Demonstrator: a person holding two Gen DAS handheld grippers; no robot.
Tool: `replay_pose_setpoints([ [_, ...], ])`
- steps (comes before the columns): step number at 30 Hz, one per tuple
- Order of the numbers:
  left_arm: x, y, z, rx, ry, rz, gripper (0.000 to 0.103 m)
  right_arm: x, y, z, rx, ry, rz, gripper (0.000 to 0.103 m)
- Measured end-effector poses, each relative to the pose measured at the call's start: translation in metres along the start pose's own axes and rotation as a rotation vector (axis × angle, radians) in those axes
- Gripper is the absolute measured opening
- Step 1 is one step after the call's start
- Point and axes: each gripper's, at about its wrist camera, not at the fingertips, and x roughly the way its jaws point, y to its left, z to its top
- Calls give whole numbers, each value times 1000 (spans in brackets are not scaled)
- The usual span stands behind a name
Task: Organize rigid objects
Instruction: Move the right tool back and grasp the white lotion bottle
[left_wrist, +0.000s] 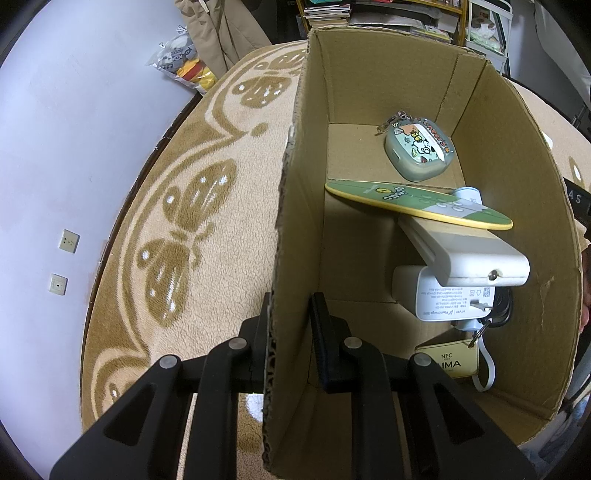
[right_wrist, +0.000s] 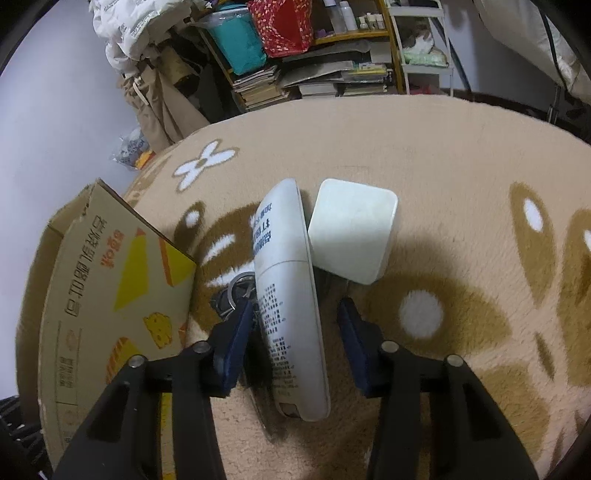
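My left gripper (left_wrist: 290, 317) is shut on the left wall of the open cardboard box (left_wrist: 291, 192), one finger outside and one inside. In the box lie a cartoon earbud case (left_wrist: 417, 151), a green-and-yellow oval board (left_wrist: 417, 203), a white remote (left_wrist: 465, 251), a white charger (left_wrist: 443, 295) and a yellow NFC tag (left_wrist: 448, 362) on a key ring. My right gripper (right_wrist: 295, 310) is open, its jaws on either side of a white remote (right_wrist: 291, 302) standing on its edge on the rug. A white square block (right_wrist: 351, 229) touches this remote's right side. A bunch of keys (right_wrist: 236, 291) lies at its left. The box (right_wrist: 110, 280) stands to the left.
Everything rests on a beige rug (right_wrist: 443, 166) with brown butterfly and flower patterns. Behind it are bookshelves (right_wrist: 332, 77), hanging clothes (right_wrist: 159, 103) and a plastic bag of toys (left_wrist: 184, 62). A pale wall (left_wrist: 55, 147) with sockets runs along the left.
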Motion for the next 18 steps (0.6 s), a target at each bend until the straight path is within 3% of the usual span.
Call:
replay_pose_setpoints([
  [1,0,0,0,0,0,0,18,-1,1,0,-3,-1,1,38],
  [5,0,0,0,0,-1,0,18,-2,3,-1,-13,-3,-3,33],
  [9,0,-1,0,1,-1,0,18,-11,8,-3,-19,-18,-10,20],
  [18,0,-1,0,0,0,0,18,-36,7,-2,-1,-83,-28,19],
])
